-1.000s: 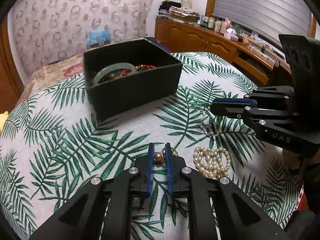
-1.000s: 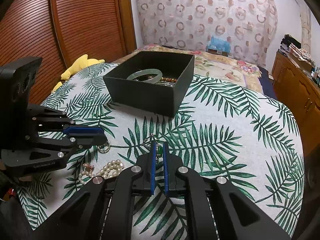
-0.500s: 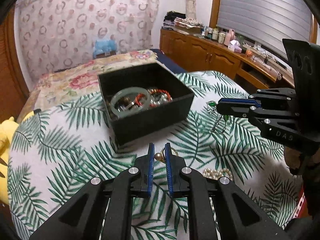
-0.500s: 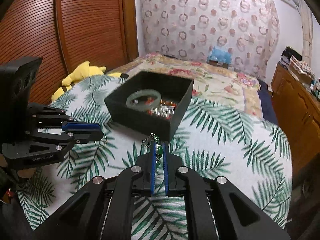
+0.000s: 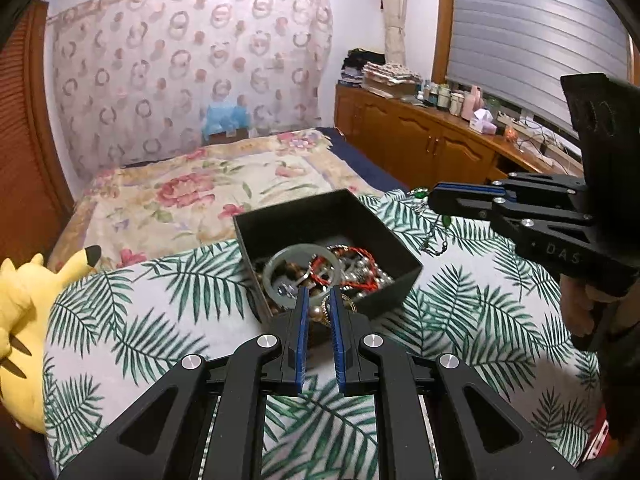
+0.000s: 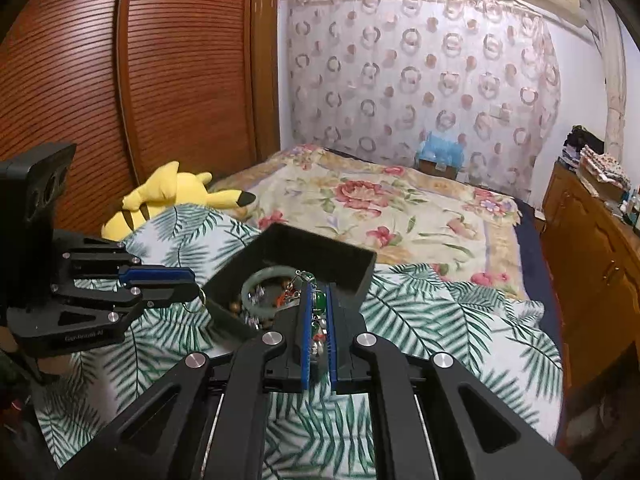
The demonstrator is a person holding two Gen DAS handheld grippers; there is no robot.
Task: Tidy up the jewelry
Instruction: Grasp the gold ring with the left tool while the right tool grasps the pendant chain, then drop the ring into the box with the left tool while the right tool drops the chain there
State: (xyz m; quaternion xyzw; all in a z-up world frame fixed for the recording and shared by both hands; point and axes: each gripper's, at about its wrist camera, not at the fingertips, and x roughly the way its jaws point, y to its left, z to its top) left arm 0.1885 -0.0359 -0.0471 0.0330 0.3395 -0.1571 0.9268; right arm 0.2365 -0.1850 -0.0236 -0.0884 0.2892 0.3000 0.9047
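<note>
**A:** What am I holding, left to right?

**B:** My left gripper point(image 5: 319, 304) is nipped narrowly on a pearl-and-ring piece point(image 5: 320, 313) at the near rim of the black box point(image 5: 394, 292). My right gripper point(image 6: 319, 300) is closed on a green-stone chain point(image 6: 319, 301), hanging over the box.

**A:** Risks?

**B:** I judge the dangling chain could snag the jade bangle point(image 5: 303, 270), or fall outside the box if I let go early.

**A:** Surroundings?

**B:** Soft palm-leaf bedspread point(image 5: 160, 320), yellow plush toy point(image 5: 28, 300) at left, wooden cabinets point(image 5: 420, 148) at right.

Wrist views converge — sharing black box point(image 5: 328, 216).
</note>
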